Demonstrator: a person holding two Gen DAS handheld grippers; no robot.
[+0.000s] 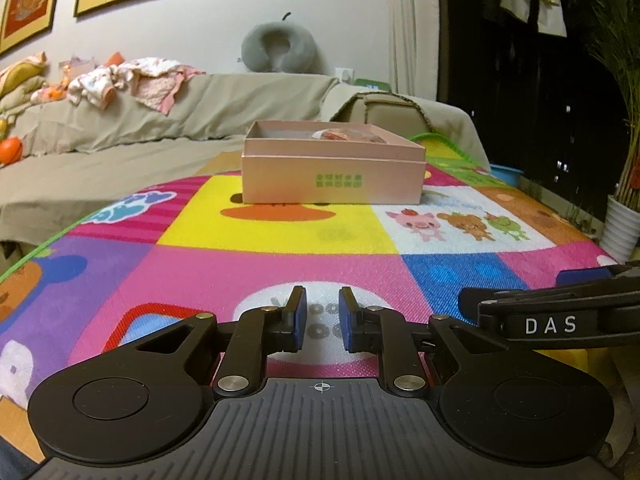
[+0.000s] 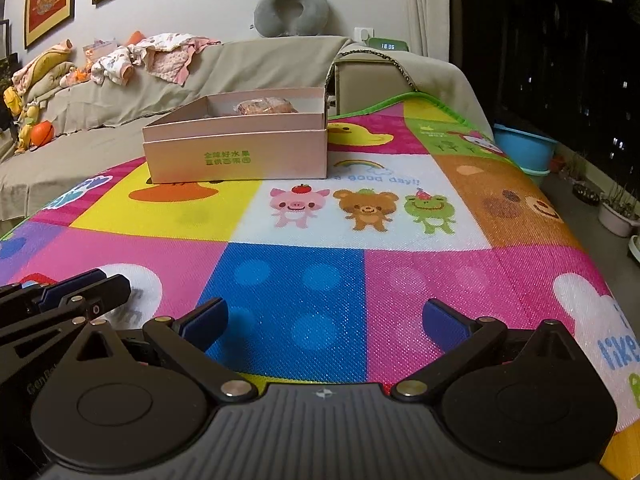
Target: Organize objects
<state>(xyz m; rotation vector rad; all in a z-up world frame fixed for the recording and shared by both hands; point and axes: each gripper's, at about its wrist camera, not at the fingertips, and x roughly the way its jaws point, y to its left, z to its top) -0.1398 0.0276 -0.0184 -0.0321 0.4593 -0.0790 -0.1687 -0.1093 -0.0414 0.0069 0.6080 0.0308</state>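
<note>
A pink cardboard box with green print stands open on the colourful play mat, far ahead of both grippers. Something pinkish-brown lies inside the box, its shape unclear. My left gripper hovers low over the mat's near edge, its blue pads a narrow gap apart with nothing between them. My right gripper is beside it on the right, jaws wide apart and empty over a blue square. Each gripper shows at the edge of the other's view.
A beige-covered sofa with piled clothes and a grey neck pillow stands behind the mat. A blue basin and potted plants sit on the floor to the right. An orange ball lies at far left.
</note>
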